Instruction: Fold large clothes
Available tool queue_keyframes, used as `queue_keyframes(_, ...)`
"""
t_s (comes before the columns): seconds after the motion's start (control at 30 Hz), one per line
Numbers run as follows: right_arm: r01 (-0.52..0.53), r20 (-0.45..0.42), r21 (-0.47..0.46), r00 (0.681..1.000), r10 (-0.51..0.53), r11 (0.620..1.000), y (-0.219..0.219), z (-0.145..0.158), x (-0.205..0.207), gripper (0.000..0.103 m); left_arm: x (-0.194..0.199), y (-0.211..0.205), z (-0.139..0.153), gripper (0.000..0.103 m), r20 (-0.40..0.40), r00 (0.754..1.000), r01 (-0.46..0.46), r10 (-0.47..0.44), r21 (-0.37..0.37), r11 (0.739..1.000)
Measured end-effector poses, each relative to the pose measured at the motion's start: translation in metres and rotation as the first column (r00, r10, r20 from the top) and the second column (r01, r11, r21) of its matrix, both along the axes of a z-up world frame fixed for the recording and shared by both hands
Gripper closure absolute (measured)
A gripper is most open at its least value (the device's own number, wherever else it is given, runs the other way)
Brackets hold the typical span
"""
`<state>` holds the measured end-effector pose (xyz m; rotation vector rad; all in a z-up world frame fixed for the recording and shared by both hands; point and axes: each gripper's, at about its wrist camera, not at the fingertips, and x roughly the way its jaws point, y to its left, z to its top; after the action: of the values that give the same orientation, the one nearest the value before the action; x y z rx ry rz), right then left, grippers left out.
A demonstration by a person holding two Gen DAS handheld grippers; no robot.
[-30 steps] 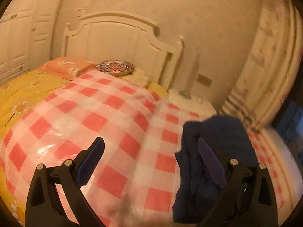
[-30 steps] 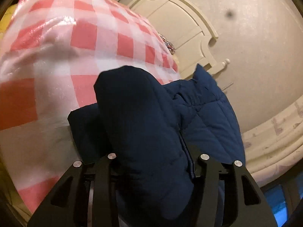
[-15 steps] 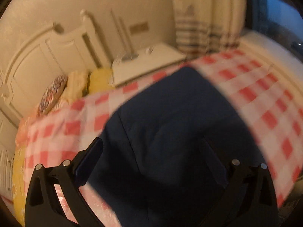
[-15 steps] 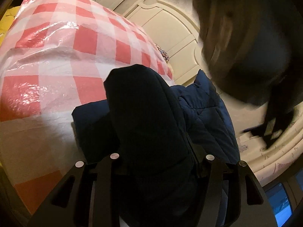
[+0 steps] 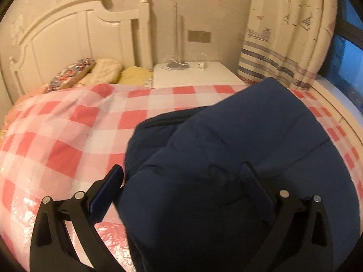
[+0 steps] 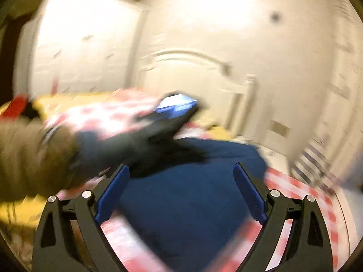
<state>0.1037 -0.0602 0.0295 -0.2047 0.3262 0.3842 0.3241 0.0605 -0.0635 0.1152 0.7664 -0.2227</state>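
Note:
A navy quilted jacket (image 5: 249,131) lies folded in a thick bundle on the red-and-white checked sheet (image 5: 68,136) of a bed. My left gripper (image 5: 181,170) is open just above its near fold. One finger hangs over the sheet to the left and the other over the jacket. In the blurred right wrist view, my right gripper (image 6: 181,170) hovers above the jacket (image 6: 192,204). Its jaws are opening and nothing is between them. A person's brown sleeve (image 6: 27,154) and the black body of the left-hand tool (image 6: 145,140) cross that view from the left.
A white headboard (image 5: 68,34) and several pillows (image 5: 106,70) stand at the bed's far end. Right of them are a white bedside table (image 5: 197,77), a patterned curtain (image 5: 283,34) and a dark window (image 5: 349,56). Yellow bedding (image 6: 20,208) shows at the left.
My right gripper let go of the jacket fold it was clamping, opened, rose and rolled to look across the bed. My left gripper swung from the bare sheet down over the jacket.

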Motion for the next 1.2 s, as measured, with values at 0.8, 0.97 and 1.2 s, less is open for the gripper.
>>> queue_keyframes(0.8, 0.049, -0.557, -0.192, 0.817, -0.150, 0.980, 0.019, -0.094, 0.299, 0.037, 0.014, 0.025, -0.010, 0.002, -0.087, 0.991, -0.102, 0.097, -0.046, 0.994)
queue_keyframes(0.97, 0.049, -0.549, -0.201, 0.822, -0.154, 0.978, 0.017, -0.098, 0.300, 0.037, 0.017, 0.016, -0.003, 0.002, -0.115, 0.989, -0.086, 0.088, 0.027, 0.996)
queue_keyframes(1.2, 0.067, -0.526, -0.196, 0.835, -0.162, 0.978, 0.013, -0.099, 0.294, 0.037, 0.002, 0.010, 0.058, 0.002, -0.015, 0.990, -0.144, 0.143, -0.034, 0.989)
